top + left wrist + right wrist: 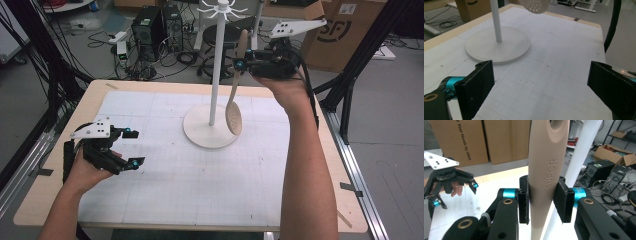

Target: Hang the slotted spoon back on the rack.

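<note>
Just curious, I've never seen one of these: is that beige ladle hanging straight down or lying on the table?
Hanging upright, off the table. The right gripper clamps the ladle by its handle, perforated bowl lowest, beside the white stand.

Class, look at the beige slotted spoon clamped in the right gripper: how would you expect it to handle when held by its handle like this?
The slotted spoon probably stays stiff: it hangs straight below the right gripper without sagging. Its smooth, rounded handle may slip or swivel between the flat pads. The perforated bowl hanging low beside the white stand suggests it could swing and knock the pole.
</note>
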Available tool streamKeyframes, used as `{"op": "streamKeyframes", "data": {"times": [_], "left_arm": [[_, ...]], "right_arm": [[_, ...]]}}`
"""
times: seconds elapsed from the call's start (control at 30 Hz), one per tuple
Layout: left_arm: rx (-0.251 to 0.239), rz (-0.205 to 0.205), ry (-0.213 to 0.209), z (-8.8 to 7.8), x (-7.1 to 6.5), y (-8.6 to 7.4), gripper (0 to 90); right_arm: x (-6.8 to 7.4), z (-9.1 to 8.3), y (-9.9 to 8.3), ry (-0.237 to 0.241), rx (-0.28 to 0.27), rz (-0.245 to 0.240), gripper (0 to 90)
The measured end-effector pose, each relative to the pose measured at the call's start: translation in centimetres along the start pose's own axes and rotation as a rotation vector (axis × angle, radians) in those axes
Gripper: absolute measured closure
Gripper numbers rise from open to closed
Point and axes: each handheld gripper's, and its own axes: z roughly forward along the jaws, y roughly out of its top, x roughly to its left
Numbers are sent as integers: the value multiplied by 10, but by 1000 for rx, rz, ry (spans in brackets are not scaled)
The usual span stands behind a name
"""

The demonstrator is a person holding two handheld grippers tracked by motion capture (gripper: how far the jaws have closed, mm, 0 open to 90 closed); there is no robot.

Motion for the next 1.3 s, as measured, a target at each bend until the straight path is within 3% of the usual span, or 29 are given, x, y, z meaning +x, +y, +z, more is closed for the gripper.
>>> {"op": "streamKeyframes", "data": {"times": [0.37,0.73,0.87,1.3], "left_arm": [[-4,2,4,-3,-1,-2,79],[-3,10,-1,-1,-3,-3,79],[-5,10,-4,-2,-3,-3,79],[-1,12,-8,-2,-3,-3,79]], "right_arm": [[-17,-1,22,-48,50,3,680],[-40,1,28,-93,84,35,680],[-44,6,27,-107,120,38,680],[-47,15,28,-129,137,48,680]]}}
